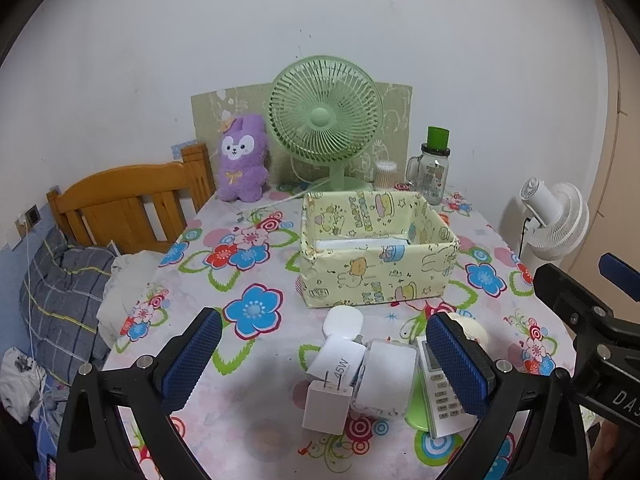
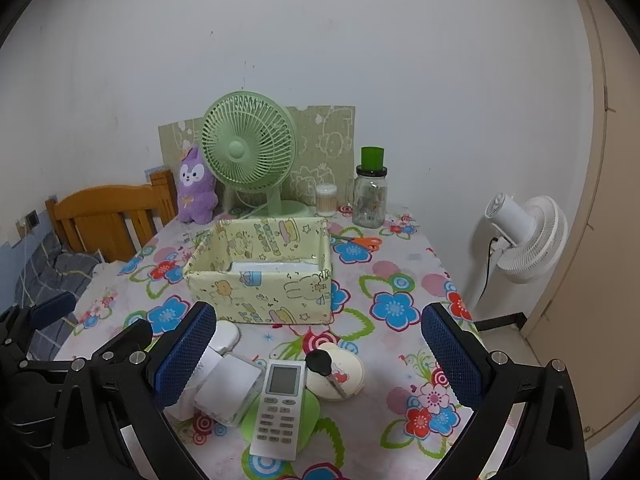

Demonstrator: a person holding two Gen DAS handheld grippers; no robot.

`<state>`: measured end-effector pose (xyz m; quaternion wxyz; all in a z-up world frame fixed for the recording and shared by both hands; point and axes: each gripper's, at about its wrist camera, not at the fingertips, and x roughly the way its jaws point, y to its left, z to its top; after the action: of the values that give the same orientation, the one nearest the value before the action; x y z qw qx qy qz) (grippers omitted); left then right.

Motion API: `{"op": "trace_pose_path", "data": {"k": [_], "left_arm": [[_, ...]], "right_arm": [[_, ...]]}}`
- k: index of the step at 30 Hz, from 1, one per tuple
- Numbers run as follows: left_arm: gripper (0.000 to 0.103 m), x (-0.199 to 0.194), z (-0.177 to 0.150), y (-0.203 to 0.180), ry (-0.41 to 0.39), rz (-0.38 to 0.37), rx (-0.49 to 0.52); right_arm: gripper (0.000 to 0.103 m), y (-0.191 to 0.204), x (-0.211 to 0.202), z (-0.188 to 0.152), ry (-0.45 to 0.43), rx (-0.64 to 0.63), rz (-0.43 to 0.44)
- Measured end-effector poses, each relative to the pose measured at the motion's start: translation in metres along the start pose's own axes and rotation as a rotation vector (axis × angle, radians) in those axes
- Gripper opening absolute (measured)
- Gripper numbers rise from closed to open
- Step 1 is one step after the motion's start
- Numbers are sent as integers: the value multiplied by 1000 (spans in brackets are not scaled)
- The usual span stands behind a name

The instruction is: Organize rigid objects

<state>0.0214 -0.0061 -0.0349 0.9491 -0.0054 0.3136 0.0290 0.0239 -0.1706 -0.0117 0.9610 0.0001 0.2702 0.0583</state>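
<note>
A yellow patterned storage box stands open on the floral table, with something white inside. In front of it lie a white remote, a 45W charger, a white plug adapter, a white square case, a rounded white object and a cream round compact with a black-headed key on it. My left gripper is open above the chargers. My right gripper is open above the remote and compact.
A green fan, purple plush, glass jar with green lid, cotton swab tub and orange scissors stand behind the box. A wooden bed frame is left, a white floor fan right.
</note>
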Motion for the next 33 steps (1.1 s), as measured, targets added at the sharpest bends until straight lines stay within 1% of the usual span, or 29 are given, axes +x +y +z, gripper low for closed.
{"op": "trace_pose_path", "data": {"k": [4, 8, 14, 19, 24, 33], "left_arm": [[103, 13, -6, 1, 29, -24, -14], [103, 23, -11, 0, 47, -30, -13], [103, 37, -18, -2, 84, -47, -10], [103, 47, -26, -2, 101, -35, -1], [103, 59, -34, 0, 136, -45, -9], [103, 80, -49, 2, 194, -38, 7]], "right_arm": [[103, -1, 11, -5, 26, 6, 9], [103, -2, 21, -10, 51, 10, 14], [103, -3, 34, -16, 70, -3, -7], [103, -3, 47, -26, 102, -8, -11], [103, -4, 58, -34, 122, -3, -6], [103, 1, 73, -47, 159, -14, -14]]}}
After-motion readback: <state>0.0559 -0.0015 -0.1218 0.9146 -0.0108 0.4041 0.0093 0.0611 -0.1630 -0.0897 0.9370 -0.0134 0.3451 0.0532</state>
